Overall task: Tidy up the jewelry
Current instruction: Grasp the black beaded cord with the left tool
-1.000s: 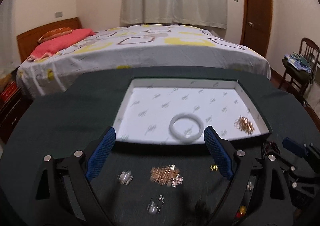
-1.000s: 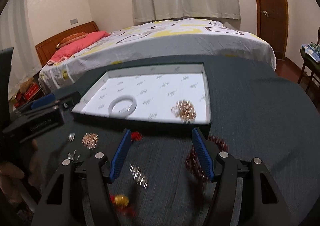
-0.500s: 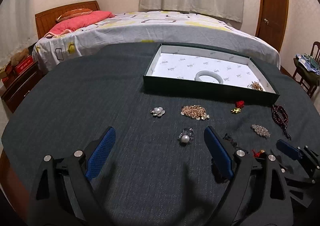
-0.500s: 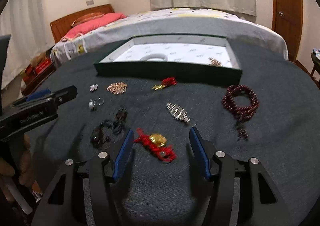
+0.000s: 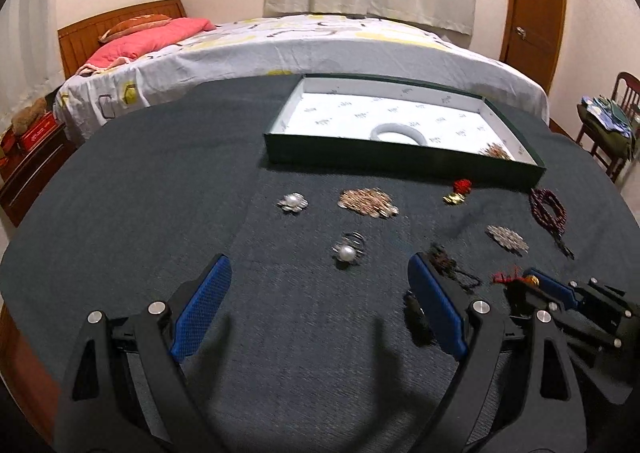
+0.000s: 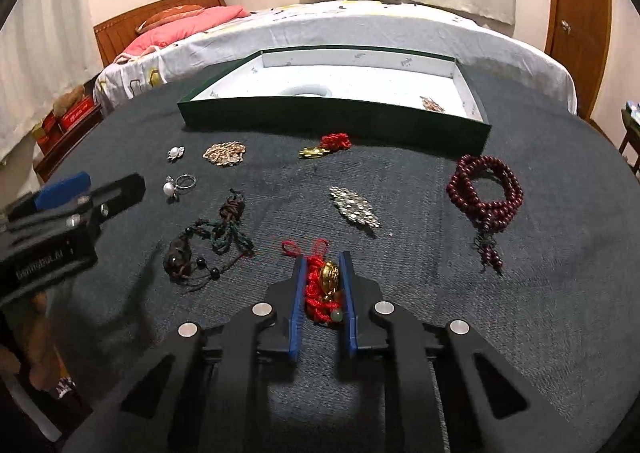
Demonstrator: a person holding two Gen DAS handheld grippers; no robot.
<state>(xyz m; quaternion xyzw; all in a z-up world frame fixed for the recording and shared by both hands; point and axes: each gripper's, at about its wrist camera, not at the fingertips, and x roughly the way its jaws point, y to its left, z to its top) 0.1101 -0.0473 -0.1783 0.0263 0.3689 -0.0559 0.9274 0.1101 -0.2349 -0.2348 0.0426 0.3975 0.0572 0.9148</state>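
Red-cord charm [image 6: 322, 287] w/ gold bead, R-wrist view: on cloth well short of green box [image 6: 336, 117], between right gripper [image 6: 323, 265] pads, jaws closing on it, long axis along fingers. L-wrist view: left gripper [image 5: 318, 279] wide, empty; pearl ring [image 5: 349, 249] just ahead, toward box.

Warm indoor light falling from above; soft shadows pooling on tabletop [image 5: 160, 181]; fisheye bending edges, corners vignetting; slight blur softening far details.

Dark cloth table [image 6: 520, 313]: green box [image 6: 332, 117], bead bracelet [image 6: 484, 193], pearl ring [image 6: 176, 185], brooches.
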